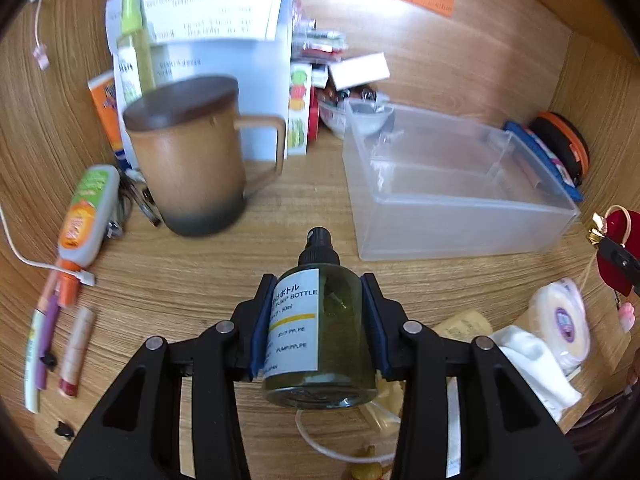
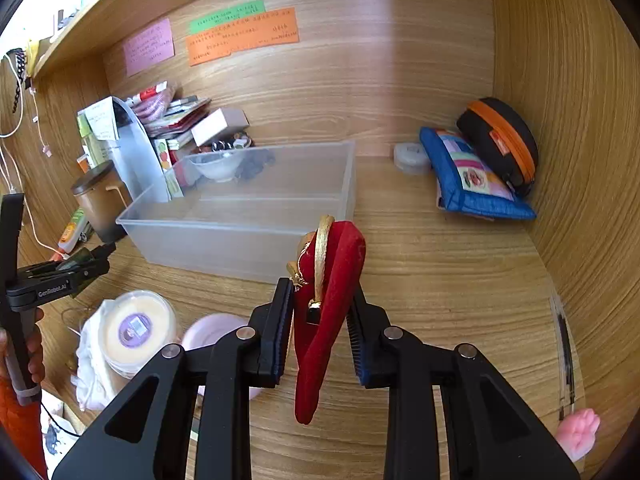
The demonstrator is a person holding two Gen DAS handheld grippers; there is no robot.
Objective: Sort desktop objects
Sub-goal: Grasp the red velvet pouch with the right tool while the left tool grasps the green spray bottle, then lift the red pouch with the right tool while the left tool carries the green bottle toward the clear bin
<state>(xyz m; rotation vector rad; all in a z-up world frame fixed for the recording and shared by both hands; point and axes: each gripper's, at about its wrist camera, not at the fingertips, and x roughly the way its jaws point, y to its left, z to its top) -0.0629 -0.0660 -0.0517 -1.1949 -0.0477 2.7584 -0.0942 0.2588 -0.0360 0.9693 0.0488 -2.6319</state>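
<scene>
Wooden desk (image 2: 440, 280) in a walled alcove, cluttered. Left gripper (image 1: 320, 320) is clamped on a green pump bottle (image 1: 324, 332), nozzle forward; right gripper (image 2: 320, 320) pinches a red velvet pouch (image 2: 328, 312) with gold cord, both lifted off the desk. Step appears to be carry-to-bin: the clear plastic bin (image 1: 460, 216) sits just ahead-right of the left gripper and ahead-left of the right one, so next move likely calls for reaching over its near wall before letting go.

Desk surface (image 2: 440, 264): wood-grain finish, matt. Storage bin (image 2: 248, 216): translucent frosted plastic, smooth. Pump bottle (image 1: 320, 332): glossy green-tinted clear plastic with paper label. Red pouch (image 2: 328, 312): velvety cloth, gold metallic trim. Mug (image 1: 192, 164): blurred, seemingly matt ceramic with dark wooden-looking lid. Blue pouch (image 2: 472, 176): woven cloth.
</scene>
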